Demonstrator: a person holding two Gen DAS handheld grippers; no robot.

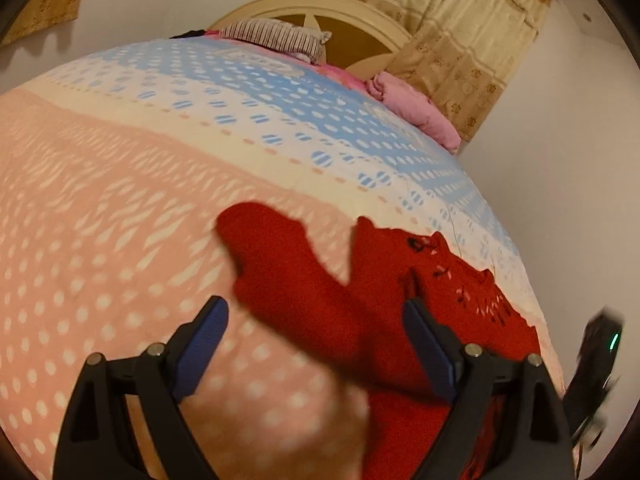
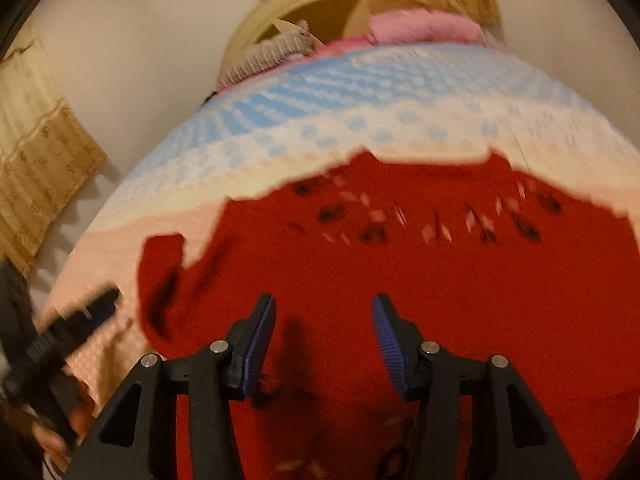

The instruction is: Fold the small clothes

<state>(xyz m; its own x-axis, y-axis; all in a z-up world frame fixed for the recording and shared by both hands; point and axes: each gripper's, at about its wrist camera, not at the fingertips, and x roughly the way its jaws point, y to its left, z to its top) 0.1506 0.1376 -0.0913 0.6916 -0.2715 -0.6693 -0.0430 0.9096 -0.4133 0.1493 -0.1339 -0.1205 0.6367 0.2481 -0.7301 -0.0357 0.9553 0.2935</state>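
Fingers of both grippers gape above the red sweater [image 2: 360, 264].

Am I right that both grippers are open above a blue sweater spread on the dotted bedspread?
Not quite: the sweater is red, as the right wrist view shows. The rest holds: the left gripper and right gripper are open above it on the dotted bedspread.

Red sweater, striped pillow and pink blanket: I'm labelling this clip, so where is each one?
Red sweater [image 2: 360, 264]: right wrist view, plain knit below the patterned band.
Striped pillow [image 1: 272, 36]: left wrist view, middle of its striped top.
Pink blanket [image 1: 416, 108]: left wrist view, bunched fold near the curtain.
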